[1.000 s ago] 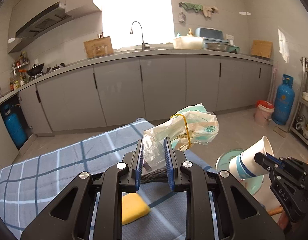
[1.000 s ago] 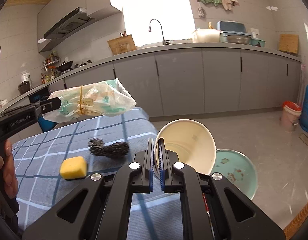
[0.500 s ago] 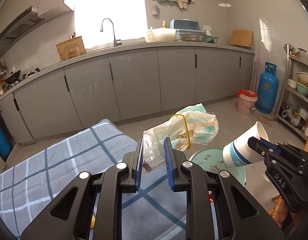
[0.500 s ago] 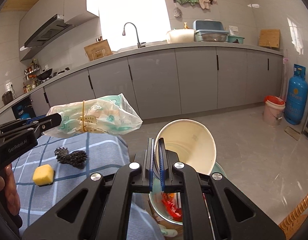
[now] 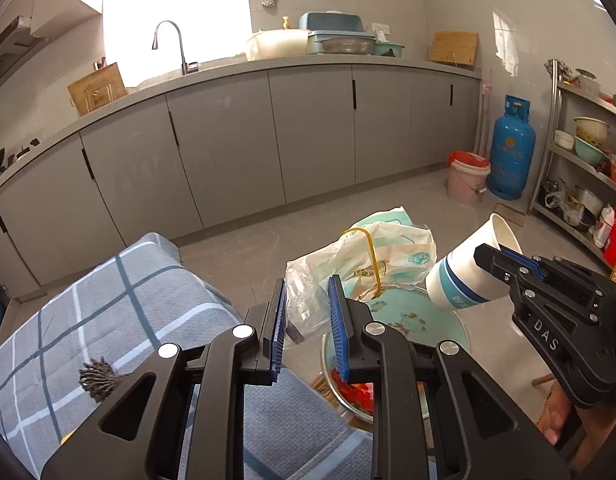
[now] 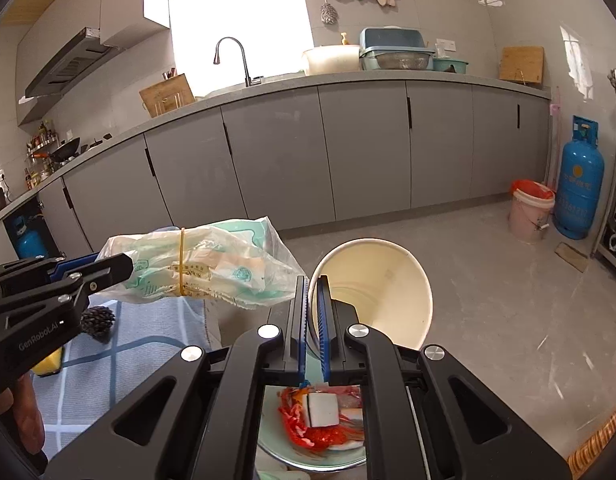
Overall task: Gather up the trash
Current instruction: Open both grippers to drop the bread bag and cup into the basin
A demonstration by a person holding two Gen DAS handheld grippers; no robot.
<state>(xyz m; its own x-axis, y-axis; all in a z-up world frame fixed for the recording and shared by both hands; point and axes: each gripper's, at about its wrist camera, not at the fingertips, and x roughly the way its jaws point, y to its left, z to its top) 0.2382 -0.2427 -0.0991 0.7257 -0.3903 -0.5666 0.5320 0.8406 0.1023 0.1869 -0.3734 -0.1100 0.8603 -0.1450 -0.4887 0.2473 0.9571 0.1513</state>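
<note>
Crinkled translucent plastic bag (image 5: 371, 256), banded with yellow elastic, is pinched by left gripper (image 5: 307, 316); smooth conical paper cup (image 6: 377, 284) is clamped at its rim by right gripper (image 6: 312, 320).

open floor (image 6: 487, 304) ahead, table (image 5: 120, 300) left

"DAS" stands in white letters on the black body of the right gripper (image 5: 503, 258). "GenRoboLAI" or similar is printed on the left gripper (image 6: 108, 266). Print on the plastic bag (image 6: 212, 268) is too small to read.
</note>
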